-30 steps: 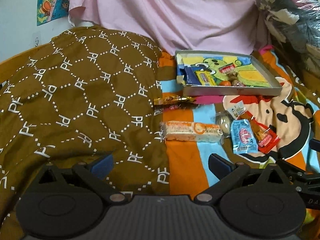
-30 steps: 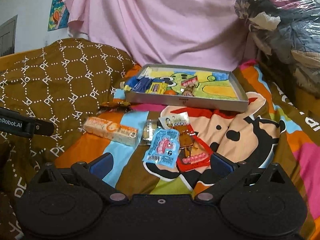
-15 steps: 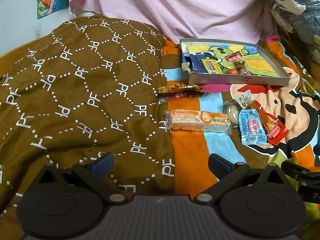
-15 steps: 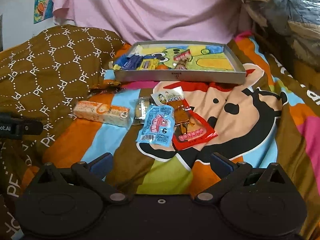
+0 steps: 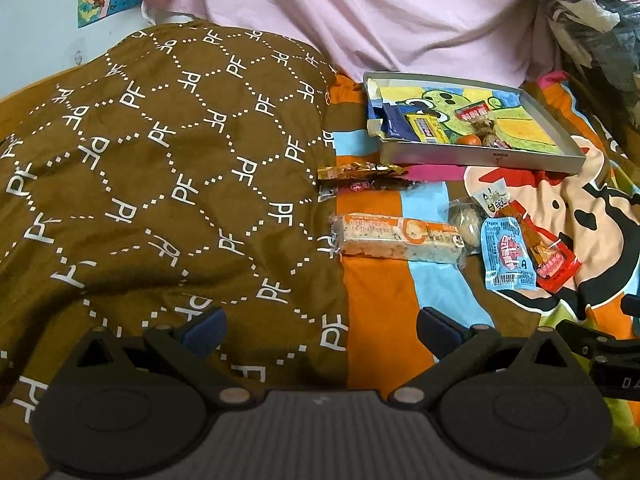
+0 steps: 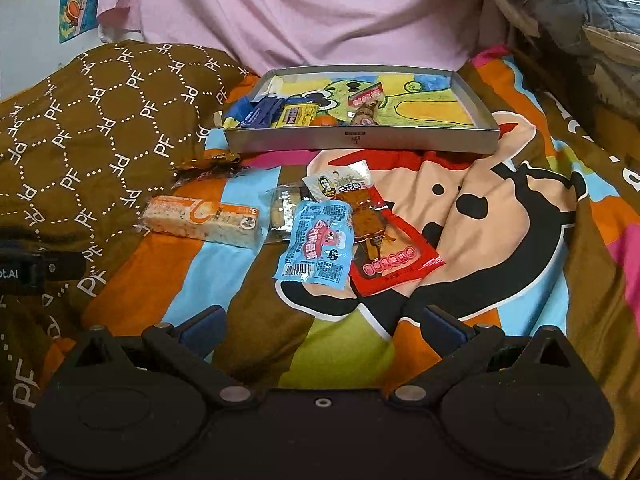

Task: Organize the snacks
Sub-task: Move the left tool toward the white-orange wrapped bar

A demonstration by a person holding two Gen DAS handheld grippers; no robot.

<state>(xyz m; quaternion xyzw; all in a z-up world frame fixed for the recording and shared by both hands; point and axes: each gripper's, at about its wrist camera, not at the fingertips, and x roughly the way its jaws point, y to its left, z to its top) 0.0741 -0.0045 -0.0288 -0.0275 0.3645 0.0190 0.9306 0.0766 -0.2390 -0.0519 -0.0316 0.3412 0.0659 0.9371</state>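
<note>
Loose snacks lie on a cartoon bedsheet: a long orange-and-white bar (image 5: 398, 236) (image 6: 202, 222), a light blue packet (image 5: 507, 254) (image 6: 316, 246), a red packet (image 5: 554, 266) (image 6: 394, 258), a clear-wrapped cake (image 6: 283, 210) and a gold-wrapped snack (image 5: 360, 171) (image 6: 212, 160). A grey tray (image 5: 480, 158) (image 6: 360, 138) behind them holds several snacks at its left end. My left gripper (image 5: 320, 326) is open over the brown quilt, well short of the bar. My right gripper (image 6: 322, 326) is open, just in front of the blue and red packets.
A brown patterned quilt (image 5: 160, 168) bulges on the left. Pink cloth (image 6: 300, 12) hangs behind the tray. Plastic-wrapped bedding (image 6: 580, 20) is piled at the right. Part of the other gripper shows at the edge of each view.
Both grippers have advanced a little towards the snacks and tilted down; the packets sit closer to my right gripper. Both stay open and nothing has been picked up.
</note>
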